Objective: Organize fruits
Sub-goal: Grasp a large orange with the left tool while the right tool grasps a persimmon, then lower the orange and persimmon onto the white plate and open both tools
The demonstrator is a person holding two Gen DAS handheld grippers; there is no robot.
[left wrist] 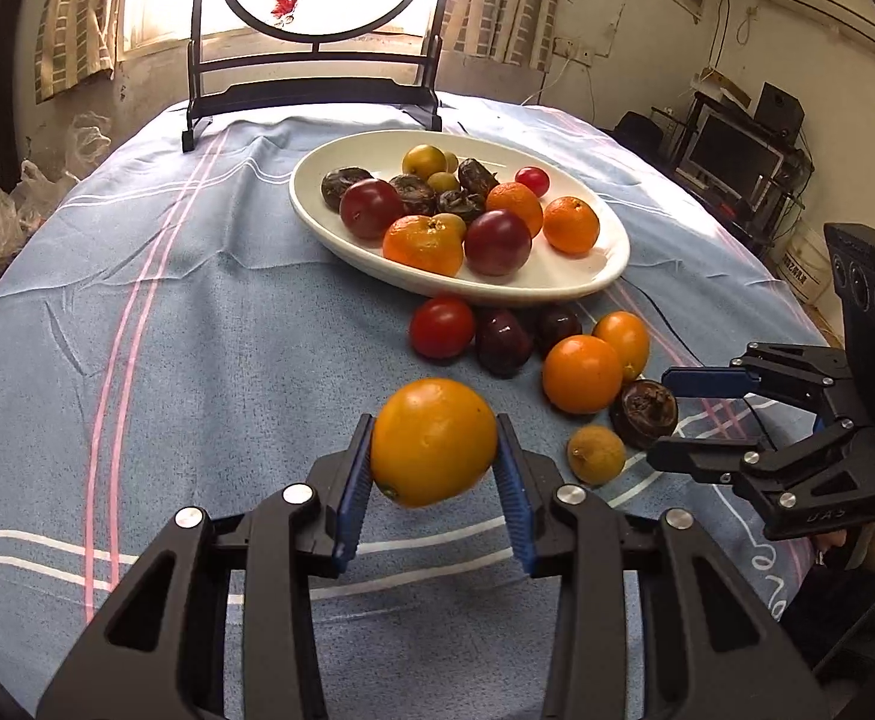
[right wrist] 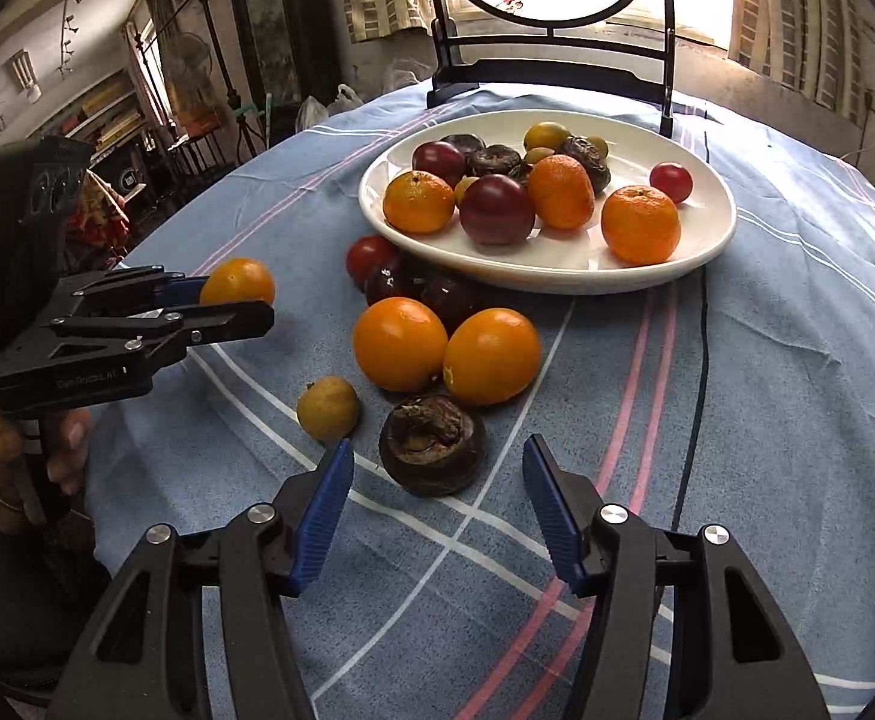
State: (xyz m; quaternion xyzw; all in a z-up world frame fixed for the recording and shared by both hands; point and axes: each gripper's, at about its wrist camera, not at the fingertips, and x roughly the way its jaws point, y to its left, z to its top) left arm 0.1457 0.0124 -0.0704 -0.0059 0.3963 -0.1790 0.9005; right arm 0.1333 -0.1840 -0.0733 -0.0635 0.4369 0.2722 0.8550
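A: Orange and smooth, the fruit [left wrist: 434, 441] in the left gripper [left wrist: 434, 462]: both blue pads [left wrist: 353, 498] press its sides, well on the near side of the white plate [left wrist: 608, 264].

B: And the right gripper [right wrist: 437, 498]?

A: Its fingers stand apart with nothing clamped. A dark brown water chestnut [right wrist: 432, 443] lies on the cloth just ahead of the gap, on the near side of the plate, and the pads are clear of it.

B: What else lies loose near the plate?

A: Right against its near rim, a red tomato [left wrist: 441, 327] and two dark plums [left wrist: 503, 339]. Nearer than those, two more oranges [right wrist: 400, 343] touch each other, and a small tan longan [right wrist: 327, 408] lies beside the chestnut.

B: And on the plate itself?

A: Three mandarins [right wrist: 640, 223], two red plums [right wrist: 496, 209], a small red tomato [right wrist: 671, 181], some dark chestnuts and a few small yellow-green fruits, heaped toward one side.

B: What is under it all?

A: A blue tablecloth [left wrist: 167, 330] with pink and white stripes. Beyond the plate stands a dark-framed round screen [left wrist: 317, 18]. A hand [right wrist: 29, 450] grips the left gripper's handle.
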